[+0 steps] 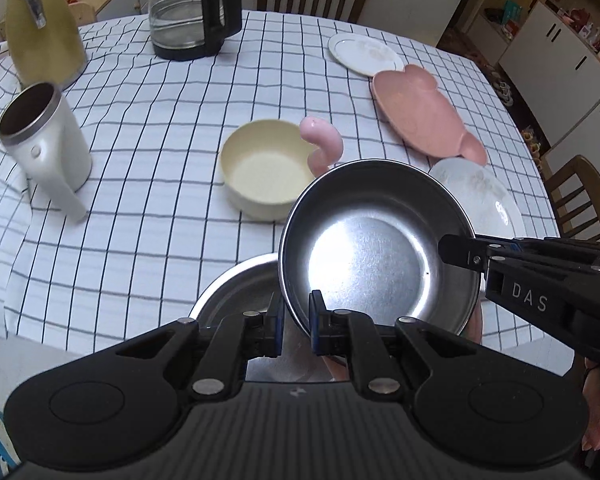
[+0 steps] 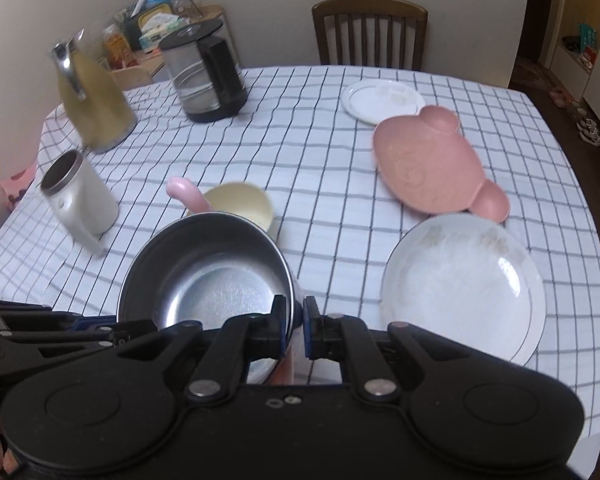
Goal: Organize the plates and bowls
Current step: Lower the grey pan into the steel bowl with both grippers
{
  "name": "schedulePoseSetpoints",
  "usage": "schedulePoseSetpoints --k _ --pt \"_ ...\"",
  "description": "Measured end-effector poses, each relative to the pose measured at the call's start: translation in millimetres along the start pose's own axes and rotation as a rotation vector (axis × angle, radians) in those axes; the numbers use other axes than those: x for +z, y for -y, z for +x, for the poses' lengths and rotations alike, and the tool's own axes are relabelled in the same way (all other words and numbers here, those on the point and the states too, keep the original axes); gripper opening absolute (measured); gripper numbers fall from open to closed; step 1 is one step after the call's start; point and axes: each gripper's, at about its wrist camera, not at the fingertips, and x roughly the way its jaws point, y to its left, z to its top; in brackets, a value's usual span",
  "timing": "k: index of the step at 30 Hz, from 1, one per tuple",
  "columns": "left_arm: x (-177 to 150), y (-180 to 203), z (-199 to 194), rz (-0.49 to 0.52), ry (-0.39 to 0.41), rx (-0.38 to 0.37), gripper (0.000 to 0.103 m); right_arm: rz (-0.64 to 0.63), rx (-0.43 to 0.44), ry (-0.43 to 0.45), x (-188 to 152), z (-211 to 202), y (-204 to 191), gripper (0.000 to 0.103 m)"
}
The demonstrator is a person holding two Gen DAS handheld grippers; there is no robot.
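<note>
A steel bowl [image 1: 374, 248] hangs above the near edge of the worktop [image 1: 172, 128], tilted so its shiny inside faces the cameras. Both grippers hold it by the rim. The left gripper [image 1: 296, 322] has its fingers [image 1: 318, 320] closed on the near rim, one pad inside the bowl and one outside. The right gripper [image 2: 293, 330] pinches the opposite rim in the same way, its fingers [image 2: 278, 328] nearly together with the thin wall between them; in the left wrist view it reaches in from the right.

Directly beneath the held bowl, at the worktop's near edge, sits a second steel bowl [image 1: 236, 292], mostly hidden by the first. Just beyond is a cream bowl [image 1: 266, 168], with a curved pink piece [image 1: 324, 146] rising beside it; what that piece belongs to cannot be told. To the right lies a large white plate [image 2: 464, 284], and touching its far edge a pink divided dish [image 2: 432, 164]. Farther back, a small white plate [image 2: 382, 100] lies with the pink dish overlapping its near edge.

On the left side of the checked tablecloth [image 2: 308, 184] stand a white mug [image 1: 44, 140] with a steel rim, a yellow thermos jug [image 1: 40, 28] and a glass kettle [image 1: 192, 8] with a black handle. A wooden chair [image 2: 370, 34] stands at the far side.
</note>
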Motion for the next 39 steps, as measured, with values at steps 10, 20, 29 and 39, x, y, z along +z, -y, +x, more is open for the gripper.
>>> schedulePoseSetpoints --k 10,20,29,39 --pt "-47.2 -23.2 14.7 -0.030 -0.095 0.014 0.011 0.003 0.019 -0.090 -46.7 15.3 -27.6 0.009" --pt "-60.9 -30.3 24.7 -0.044 -0.129 0.018 0.011 0.015 0.018 -0.147 -66.0 29.6 -32.6 0.009" --pt "-60.3 -31.1 40.1 -0.048 -0.149 0.026 0.011 0.021 0.010 -0.181 -67.6 43.7 -32.8 0.009" --pt "-56.6 -33.5 48.9 -0.051 -0.132 0.052 0.011 0.006 0.016 -0.182 -68.7 56.2 -34.5 0.009"
